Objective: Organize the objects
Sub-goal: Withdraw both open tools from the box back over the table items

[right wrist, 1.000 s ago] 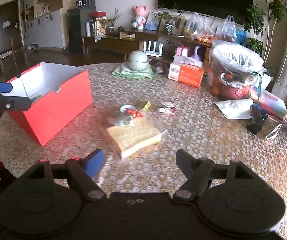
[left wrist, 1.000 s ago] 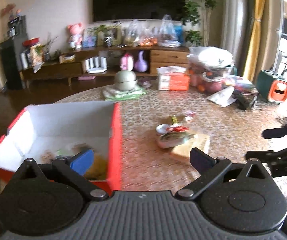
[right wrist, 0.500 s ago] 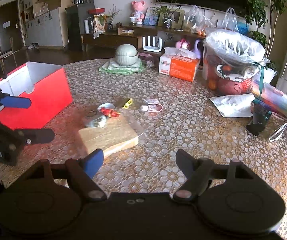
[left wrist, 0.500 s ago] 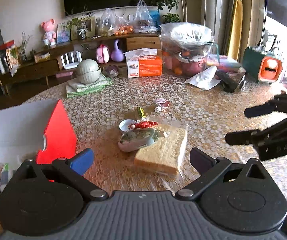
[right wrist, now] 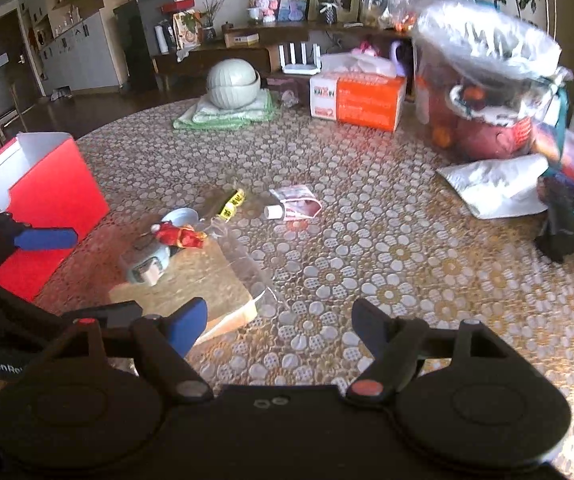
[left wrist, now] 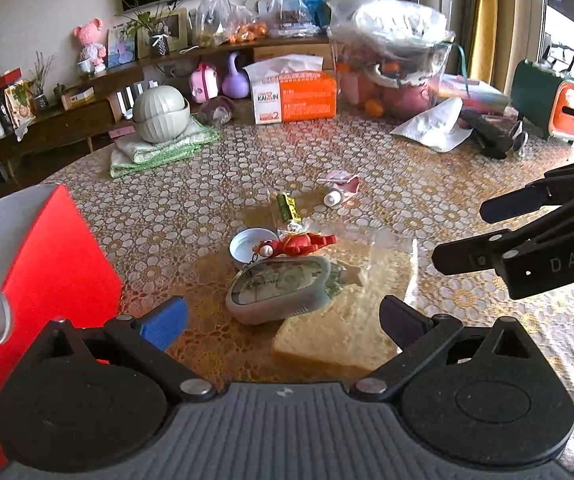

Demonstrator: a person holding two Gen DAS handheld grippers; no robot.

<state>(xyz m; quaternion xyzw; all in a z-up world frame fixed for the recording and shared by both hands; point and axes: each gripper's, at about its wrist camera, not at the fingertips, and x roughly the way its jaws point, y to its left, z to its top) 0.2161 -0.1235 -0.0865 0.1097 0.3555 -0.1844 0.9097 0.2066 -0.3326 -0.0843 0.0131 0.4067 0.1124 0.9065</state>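
A small heap of loose items lies mid-table: a grey-green case point(left wrist: 277, 288), a red toy figure point(left wrist: 295, 243), a round lid point(left wrist: 247, 244), a yellow-labelled stick point(left wrist: 286, 206), a small pink tube point(left wrist: 341, 190), and a bagged yellow sponge point(left wrist: 343, 328). The red box point(left wrist: 47, 264) with white inside stands at the left. My left gripper point(left wrist: 283, 320) is open just short of the case and sponge. My right gripper point(right wrist: 279, 320) is open too, hovering beside the sponge point(right wrist: 191, 280), and its black fingers point(left wrist: 527, 224) show at the right in the left wrist view.
At the table's back are a green ribbed bowl on folded cloth point(left wrist: 159, 114), an orange tissue box point(left wrist: 295, 98), a plastic-covered fruit tub point(left wrist: 391, 56), a white pouch point(left wrist: 435, 128) and a dark object point(right wrist: 559, 220). A shelf unit stands behind the table.
My left gripper swung right from over the red box to the heap and moved closer. My right gripper moved forward and left toward the sponge. Both stayed open.
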